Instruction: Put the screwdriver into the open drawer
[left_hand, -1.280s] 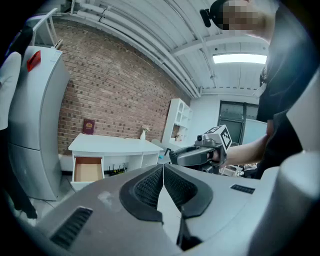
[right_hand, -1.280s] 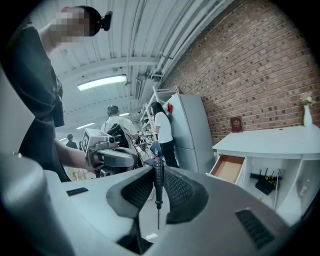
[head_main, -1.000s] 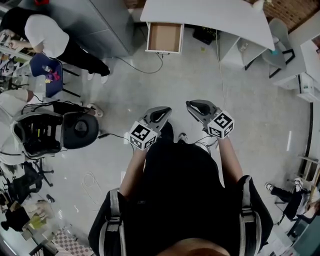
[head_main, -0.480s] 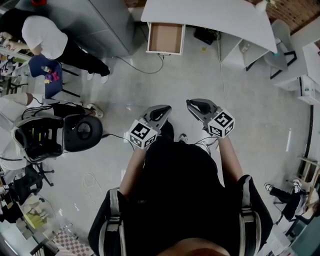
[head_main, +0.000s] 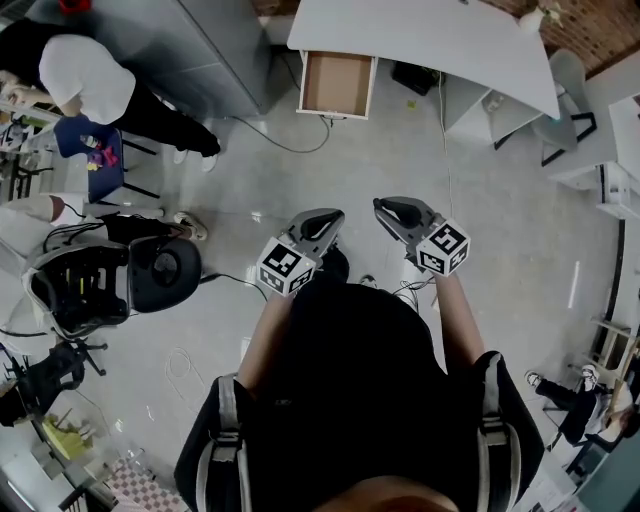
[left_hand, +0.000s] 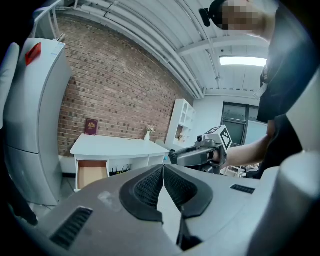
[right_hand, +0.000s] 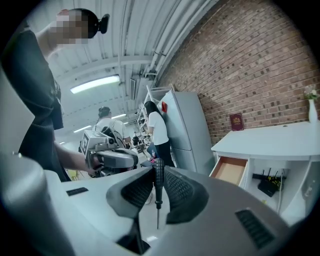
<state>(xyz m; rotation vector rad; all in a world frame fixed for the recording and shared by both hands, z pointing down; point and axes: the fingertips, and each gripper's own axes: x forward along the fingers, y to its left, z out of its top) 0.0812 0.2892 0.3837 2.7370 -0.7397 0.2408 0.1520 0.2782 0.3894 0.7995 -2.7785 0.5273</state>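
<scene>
Black-handled screwdriver (right_hand: 158, 186) — clamped between the ribbed pads of the right gripper (right_hand: 158, 172), handle up at the jaw tips, thin shaft pointing back down toward the gripper body. It shows only in the right gripper view; in the head view it is too small to pick out. Just beside it, at centre of the head view, the left gripper (left_hand: 163, 172) has its jaws pressed together on nothing. Both are held out in front of the person's torso (head_main: 350, 380), above bare grey floor (head_main: 330, 170). Beyond, well apart from the grippers, the open drawer (head_main: 338, 84) sits at upper centre of the head view, pulled out from under a white desk (head_main: 430, 35); its brown inside looks empty. A bystander in a white top (head_main: 85, 75) stands at upper left, not involved. Judgement: pickup done, carry under way — what is left is reaching the desk, bringing the tool over the drawer and releasing it inside.
</scene>
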